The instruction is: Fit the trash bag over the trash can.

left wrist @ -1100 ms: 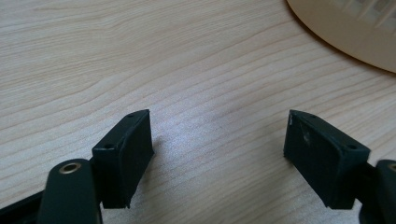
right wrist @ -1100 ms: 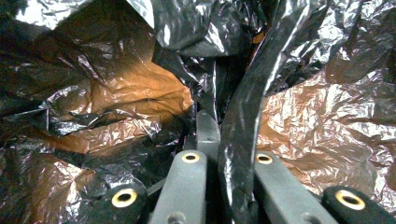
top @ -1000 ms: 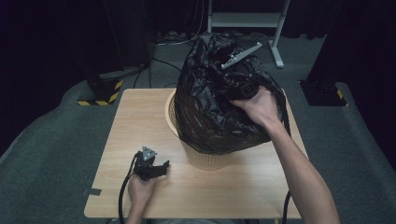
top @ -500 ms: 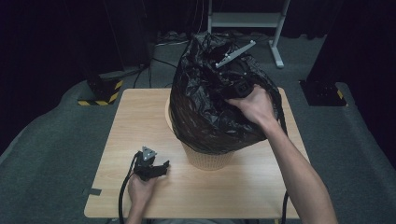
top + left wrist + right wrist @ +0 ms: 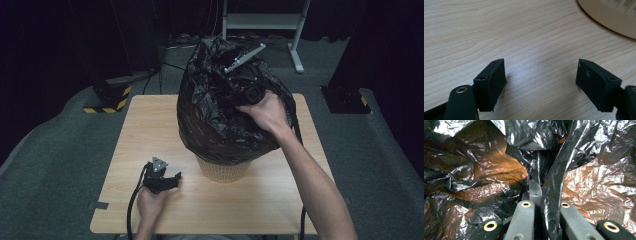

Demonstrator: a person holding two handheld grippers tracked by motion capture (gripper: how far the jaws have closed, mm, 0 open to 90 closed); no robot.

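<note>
While the left gripper rests on the table with jaws wide apart and nothing between them, the right gripper pinches a fold of the black bag draped over the basket.

The left hand rests near the table's near edge, its gripper lying level with jaws wide apart. The right arm reaches forward, its gripper raised, jaws clamped on the bag.
</note>
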